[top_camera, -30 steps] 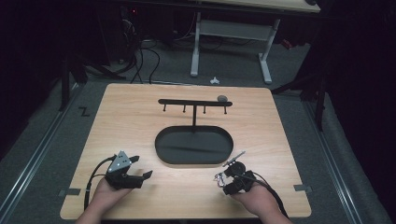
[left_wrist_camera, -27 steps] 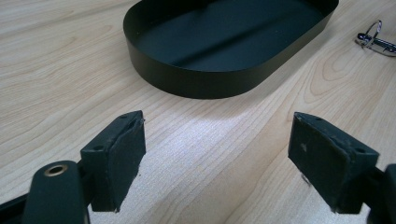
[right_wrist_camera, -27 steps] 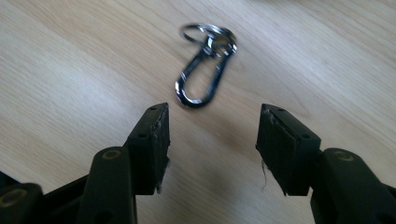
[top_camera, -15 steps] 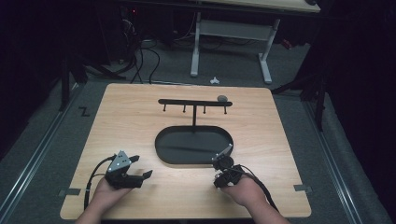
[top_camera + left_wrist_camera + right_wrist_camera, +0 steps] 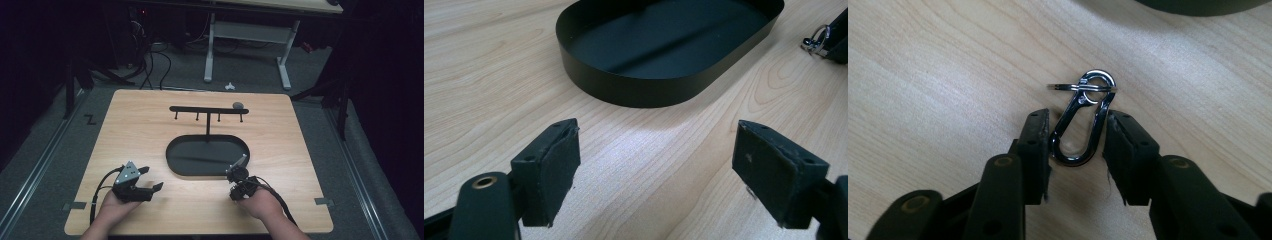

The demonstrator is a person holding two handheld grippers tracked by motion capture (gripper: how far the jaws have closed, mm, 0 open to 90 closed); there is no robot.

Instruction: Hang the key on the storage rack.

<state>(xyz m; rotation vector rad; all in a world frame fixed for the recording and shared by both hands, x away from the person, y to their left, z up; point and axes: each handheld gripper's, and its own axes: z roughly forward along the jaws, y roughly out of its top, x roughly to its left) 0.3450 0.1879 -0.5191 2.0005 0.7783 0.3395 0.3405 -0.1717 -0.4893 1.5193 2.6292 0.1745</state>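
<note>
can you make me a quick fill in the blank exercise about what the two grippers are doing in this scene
1. The right gripper is shut on a metal ____.
2. The left gripper has its jaws ____, with nothing between them.
3. The oval tray on the wooden table is coloured ____.
4. Pegs hang from the bar of the rack, numbering ____.

Missing words: carabiner; open; black; four

No readable text, labels, numbers or signs

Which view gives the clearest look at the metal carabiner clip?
The right gripper view: the carabiner clip with its key ring sits large and sharp between the right gripper jaws. The left gripper view catches a sliver of it at the upper right edge. In the high view it is too small to make out.
</note>
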